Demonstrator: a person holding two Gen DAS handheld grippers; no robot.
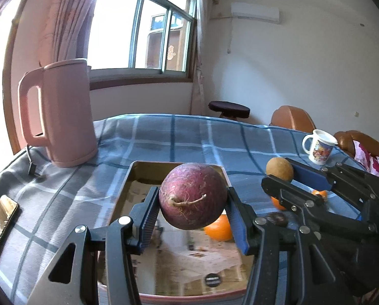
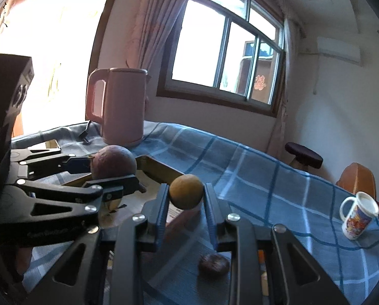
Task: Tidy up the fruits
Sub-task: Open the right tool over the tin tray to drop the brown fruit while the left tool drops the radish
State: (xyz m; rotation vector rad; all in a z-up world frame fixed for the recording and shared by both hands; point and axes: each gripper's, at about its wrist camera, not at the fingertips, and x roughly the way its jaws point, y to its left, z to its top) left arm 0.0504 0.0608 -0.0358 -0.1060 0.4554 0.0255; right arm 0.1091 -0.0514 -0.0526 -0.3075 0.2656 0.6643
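My left gripper (image 1: 192,200) is shut on a round purple-red fruit (image 1: 193,195) with a thin root tail, held above a shiny rectangular tray (image 1: 179,256). An orange (image 1: 218,227) lies in the tray under it. My right gripper (image 2: 187,195) is shut on a small yellow-brown round fruit (image 2: 186,191), held above the tray's right side. In the left wrist view the right gripper (image 1: 283,175) shows at the right with that fruit (image 1: 279,169). In the right wrist view the left gripper (image 2: 105,170) and its purple fruit (image 2: 113,161) are at the left. A dark wrinkled fruit (image 2: 213,264) rests on the cloth.
A pink kettle (image 1: 62,111) stands at the table's far left on the blue checked cloth (image 1: 189,137). A phone (image 1: 1,216) lies near the left edge. A printed mug (image 1: 319,147) sits at the far right. Small orange fruit (image 1: 319,194) lies beneath the right gripper. Chairs and a stool stand beyond.
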